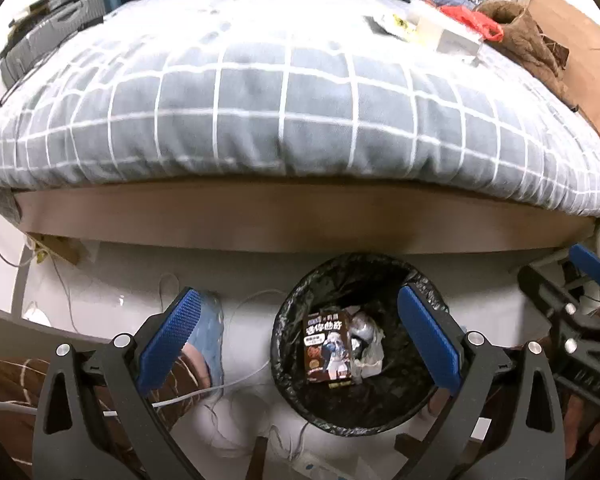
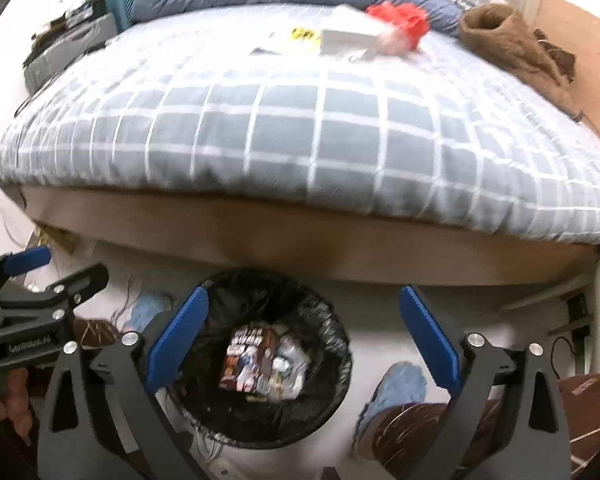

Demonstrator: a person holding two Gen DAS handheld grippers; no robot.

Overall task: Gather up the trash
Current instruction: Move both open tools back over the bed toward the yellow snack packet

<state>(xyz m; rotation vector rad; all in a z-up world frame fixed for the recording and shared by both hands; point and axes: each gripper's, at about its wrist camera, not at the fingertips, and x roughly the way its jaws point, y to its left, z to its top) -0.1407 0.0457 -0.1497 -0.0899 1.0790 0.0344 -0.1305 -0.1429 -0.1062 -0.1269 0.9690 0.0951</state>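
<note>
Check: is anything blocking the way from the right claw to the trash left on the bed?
Nothing visible does. The right claw is open and empty over the bin; the red bag and white box lie on the bed beyond.

Readable print: one snack packet and one gripper body.
The brown snack packet [image 1: 327, 347] in the black-lined bin [image 1: 296, 392] carries large white Chinese characters, too small to make out. The left gripper's [image 2: 28, 258] body shows white lettering, blurred.

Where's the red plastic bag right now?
The red plastic bag lies on the checked bed cover, far right, between a white box and a brown garment.
</note>
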